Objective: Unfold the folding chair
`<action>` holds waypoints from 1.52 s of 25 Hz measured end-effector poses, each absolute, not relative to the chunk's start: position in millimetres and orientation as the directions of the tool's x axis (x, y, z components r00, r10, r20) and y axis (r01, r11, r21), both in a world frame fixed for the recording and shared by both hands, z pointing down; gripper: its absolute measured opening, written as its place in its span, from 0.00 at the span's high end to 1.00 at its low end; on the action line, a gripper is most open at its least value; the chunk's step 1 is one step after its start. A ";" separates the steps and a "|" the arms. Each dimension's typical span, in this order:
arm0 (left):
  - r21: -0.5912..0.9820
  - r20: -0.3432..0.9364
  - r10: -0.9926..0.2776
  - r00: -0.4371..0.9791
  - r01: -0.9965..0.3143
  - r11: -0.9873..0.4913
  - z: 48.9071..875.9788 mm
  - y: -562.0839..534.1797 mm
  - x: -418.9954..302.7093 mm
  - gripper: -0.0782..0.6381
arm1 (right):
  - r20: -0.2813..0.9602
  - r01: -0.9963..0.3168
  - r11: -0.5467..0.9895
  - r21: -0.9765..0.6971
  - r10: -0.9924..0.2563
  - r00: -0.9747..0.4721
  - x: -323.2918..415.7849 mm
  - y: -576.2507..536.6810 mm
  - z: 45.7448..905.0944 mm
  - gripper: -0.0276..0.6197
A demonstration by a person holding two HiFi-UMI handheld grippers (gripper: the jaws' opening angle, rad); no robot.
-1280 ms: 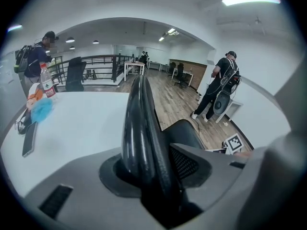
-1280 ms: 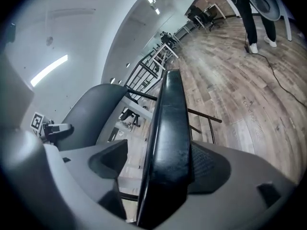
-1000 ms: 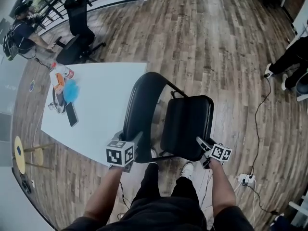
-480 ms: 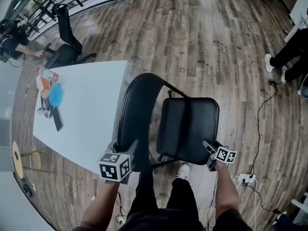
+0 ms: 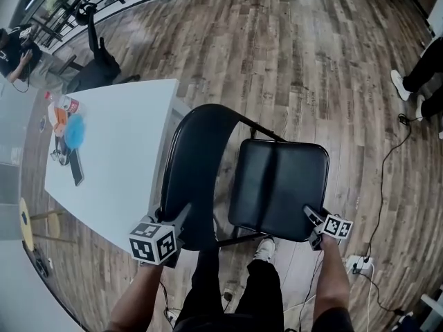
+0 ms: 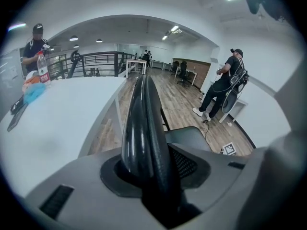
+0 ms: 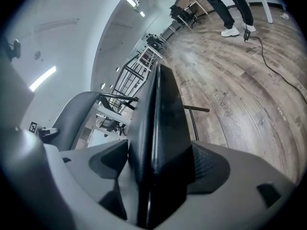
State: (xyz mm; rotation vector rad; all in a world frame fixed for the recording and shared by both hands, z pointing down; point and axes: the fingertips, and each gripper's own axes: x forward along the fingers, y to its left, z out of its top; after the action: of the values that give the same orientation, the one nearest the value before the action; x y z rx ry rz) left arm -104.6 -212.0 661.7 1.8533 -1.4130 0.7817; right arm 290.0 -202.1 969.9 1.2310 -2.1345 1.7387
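The black folding chair stands in front of me on the wood floor. In the head view its curved backrest (image 5: pixel 197 171) is on the left and its padded seat (image 5: pixel 277 182) on the right, seen nearly flat from above. My left gripper (image 5: pixel 181 218) is shut on the backrest's near rim. In the left gripper view that rim (image 6: pixel 144 123) runs up between the pads. My right gripper (image 5: pixel 311 218) is shut on the seat's near right corner. In the right gripper view the seat's edge (image 7: pixel 160 123) fills the gap between the jaws.
A white table (image 5: pixel 131 164) stands close on the chair's left, with a bottle, a blue item and a phone at its far end. A cable and power strip (image 5: pixel 356 261) lie on the floor at the right. My shoe (image 5: pixel 264 250) is under the seat. People stand farther off.
Both grippers have sunk with the chair. The seat has swung down and out to the right, away from the backrest, and now shows more of its top face.
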 end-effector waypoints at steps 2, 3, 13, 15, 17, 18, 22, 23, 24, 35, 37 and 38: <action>0.163 0.786 -0.570 0.240 -0.969 -0.184 669.1 -214.0 -106.2 0.67 | 0.561 -0.648 0.003 -0.762 -0.497 -0.662 295.5 -203.9 981.8 0.40; 0.170 0.785 -0.569 0.244 -0.969 -0.182 673.0 -215.1 -106.4 0.67 | 0.563 -0.649 0.002 -0.761 -0.494 -0.662 298.2 -204.6 988.0 0.40; 0.216 0.779 -0.567 0.268 -0.963 -0.159 704.0 -217.6 -104.8 0.67 | 0.550 -0.626 -0.003 -0.780 -0.480 -0.683 320.5 -202.4 1026.4 0.40; 0.228 0.778 -0.564 0.276 -0.961 -0.155 708.1 -218.6 -104.5 0.66 | 0.544 -0.618 -0.005 -0.786 -0.479 -0.689 325.5 -201.5 1030.6 0.40; 0.232 0.775 -0.566 0.280 -0.960 -0.158 708.4 -217.1 -102.0 0.66 | 0.546 -0.618 -0.009 -0.786 -0.478 -0.688 328.8 -199.8 1033.4 0.40; 0.229 0.774 -0.569 0.279 -0.960 -0.160 707.9 -216.4 -99.1 0.66 | 0.542 -0.615 -0.004 -0.789 -0.478 -0.691 329.1 -200.2 1035.4 0.40; 0.217 0.774 -0.571 0.274 -0.962 -0.167 709.0 -218.5 -77.0 0.67 | 0.540 -0.615 0.010 -0.788 -0.470 -0.699 338.3 -201.7 1048.6 0.37; 0.215 0.776 -0.570 0.272 -0.962 -0.166 709.4 -217.7 -72.7 0.67 | 0.542 -0.616 0.008 -0.788 -0.467 -0.699 340.8 -200.1 1050.7 0.36; 0.214 0.776 -0.570 0.270 -0.963 -0.164 709.5 -216.6 -69.3 0.67 | 0.542 -0.616 0.007 -0.788 -0.466 -0.699 342.9 -198.8 1052.5 0.36; 0.191 0.772 -0.576 0.267 -0.963 -0.191 711.2 -215.0 -40.5 0.67 | 0.566 -0.649 0.007 -0.761 -0.482 -0.668 373.5 -197.9 1068.2 0.31; 0.210 0.755 -0.590 0.285 -0.958 -0.193 709.1 -215.5 -38.5 0.66 | 0.602 -0.706 0.036 -0.707 -0.492 -0.628 388.1 -200.1 1061.7 0.31; 0.219 0.744 -0.603 0.287 -0.958 -0.187 707.1 -216.3 -39.0 0.65 | 0.624 -0.745 0.050 -0.665 -0.510 -0.591 396.7 -202.8 1054.6 0.31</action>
State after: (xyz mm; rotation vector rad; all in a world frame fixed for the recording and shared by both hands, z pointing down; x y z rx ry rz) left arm -39.0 -216.3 707.1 1.8859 -1.3982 0.6728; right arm 396.7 -202.8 1054.6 1.2878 -2.1042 1.5622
